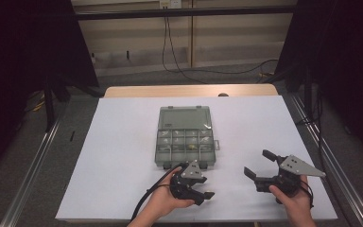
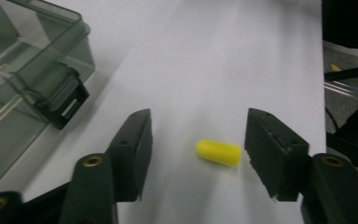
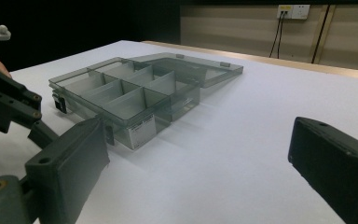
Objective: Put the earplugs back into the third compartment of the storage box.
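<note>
The left gripper (image 2: 198,154) has its fingers (image 2: 133,156) spread to either side of a small yellow cap-shaped piece (image 2: 218,153) that lies flat on the white sheet (image 2: 223,56) covering the counter. The piece sits between the fingers, nearer the right-hand one, with a clear gap on the other side; neither pad presses on it yet. This looks like the pickup step: the grasp is lined up but not made. The next move calls for bringing the fingers in squarely on the piece's rounded sides so it does not roll or squirt out, then lifting it.

Just beyond and to the left of the left fingers stands the clear compartment box (image 1: 185,142), its lid (image 1: 185,117) laid open behind it and its black latch (image 2: 64,100) facing the gripper. The latch and box corner are close, so a lift should rise clear of them before heading for a compartment. The right gripper (image 1: 259,164) hangs well apart to the right, fingers spread wide and holding nothing. Nothing lies between the piece and the box.
</note>
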The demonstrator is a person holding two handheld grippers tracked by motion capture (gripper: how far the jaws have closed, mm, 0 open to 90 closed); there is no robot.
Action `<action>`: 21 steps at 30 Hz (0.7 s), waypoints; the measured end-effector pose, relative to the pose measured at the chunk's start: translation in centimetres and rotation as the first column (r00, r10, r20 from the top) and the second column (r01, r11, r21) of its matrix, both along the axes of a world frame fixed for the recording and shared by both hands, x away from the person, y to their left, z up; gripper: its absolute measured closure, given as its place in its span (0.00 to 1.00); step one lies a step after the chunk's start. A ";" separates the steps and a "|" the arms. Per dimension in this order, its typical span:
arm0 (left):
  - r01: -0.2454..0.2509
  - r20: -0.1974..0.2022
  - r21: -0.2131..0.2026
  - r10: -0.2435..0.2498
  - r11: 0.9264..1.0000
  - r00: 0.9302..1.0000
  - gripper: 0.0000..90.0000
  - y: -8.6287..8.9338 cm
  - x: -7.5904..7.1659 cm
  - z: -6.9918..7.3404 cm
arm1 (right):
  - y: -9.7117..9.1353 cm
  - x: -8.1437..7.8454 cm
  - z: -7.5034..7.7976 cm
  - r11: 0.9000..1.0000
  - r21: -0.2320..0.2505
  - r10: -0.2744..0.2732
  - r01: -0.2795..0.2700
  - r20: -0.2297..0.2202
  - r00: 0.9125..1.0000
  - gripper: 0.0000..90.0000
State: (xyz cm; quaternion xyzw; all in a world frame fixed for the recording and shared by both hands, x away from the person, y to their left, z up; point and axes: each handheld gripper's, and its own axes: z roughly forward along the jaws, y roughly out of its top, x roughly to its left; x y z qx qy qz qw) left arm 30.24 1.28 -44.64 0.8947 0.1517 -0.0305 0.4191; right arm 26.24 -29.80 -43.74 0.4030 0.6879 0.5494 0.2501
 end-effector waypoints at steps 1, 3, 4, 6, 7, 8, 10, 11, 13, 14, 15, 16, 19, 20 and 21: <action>0.007 -0.001 0.001 -0.007 1.000 1.000 0.50 0.0 -0.1 0.0 | 0.0 0.0 0.0 1.000 0.000 0.000 0.000 -0.001 1.000 0.05; 0.021 -0.006 0.002 -0.021 1.000 1.000 0.53 -0.2 -0.2 -0.1 | 0.0 0.0 0.0 1.000 0.002 0.001 -0.001 -0.001 1.000 0.05; 0.025 -0.009 0.011 -0.025 1.000 1.000 0.54 -0.2 -0.2 -0.1 | 0.0 -0.1 0.0 1.000 0.001 0.002 -0.002 -0.001 1.000 0.05; 0.043 -0.003 0.028 -0.043 0.999 0.999 0.58 -0.2 -0.2 -0.2 | 0.0 -0.1 0.0 1.000 0.000 0.003 -0.003 -0.001 1.000 0.05; 0.036 -0.007 0.019 -0.036 0.999 0.999 0.59 -0.3 -0.3 -0.3 | 0.0 -0.1 0.0 1.000 -0.001 0.003 -0.003 0.001 1.000 0.05; 0.041 -0.004 0.027 -0.041 0.999 0.999 0.62 -0.3 -0.3 -0.3 | 0.0 -0.1 0.1 1.000 -0.001 0.001 -0.001 0.002 1.000 0.05; 0.041 -0.009 0.032 -0.041 0.999 0.999 0.65 -0.3 -0.3 -0.4 | -0.1 -0.1 0.1 1.000 0.000 0.001 -0.001 0.003 1.000 0.05; 0.041 -0.011 0.031 -0.041 0.999 0.999 0.65 -0.4 -0.4 -0.4 | -0.1 0.0 0.1 1.000 0.001 0.001 -0.001 0.003 1.000 0.05; 0.043 -0.015 0.038 -0.043 0.998 0.999 0.67 -0.4 -0.4 -0.5 | 0.0 0.0 0.1 1.000 0.002 0.002 -0.002 0.003 1.000 0.05; 0.041 -0.013 0.036 -0.040 0.999 0.999 0.68 -0.4 -0.4 -0.5 | 0.0 0.0 0.1 1.000 -0.001 0.003 -0.003 0.004 1.000 0.05; 0.033 -0.019 0.032 -0.033 0.999 0.999 0.68 -0.4 -0.4 -0.5 | 0.0 0.0 0.1 1.000 -0.001 0.003 -0.003 0.005 1.000 0.05; 0.036 -0.015 0.036 -0.035 0.999 0.999 0.68 -0.4 -0.4 -0.5 | 0.0 0.0 0.1 1.000 -0.001 0.003 -0.003 0.005 1.000 0.05; 0.023 -0.010 0.041 -0.023 0.999 1.000 0.69 -0.5 -0.6 -0.5 | 0.0 0.0 0.1 1.000 0.003 0.005 -0.005 0.004 1.000 0.05; 0.025 -0.004 0.046 -0.025 0.999 1.000 0.70 -0.5 -0.7 -0.5 | 0.0 0.0 0.1 1.000 0.002 0.005 -0.005 0.004 1.000 0.05; 0.024 -0.001 0.044 -0.024 0.999 1.000 0.72 -0.6 -0.9 -0.5 | 0.0 0.0 0.1 1.000 -0.002 0.004 -0.004 0.005 1.000 0.05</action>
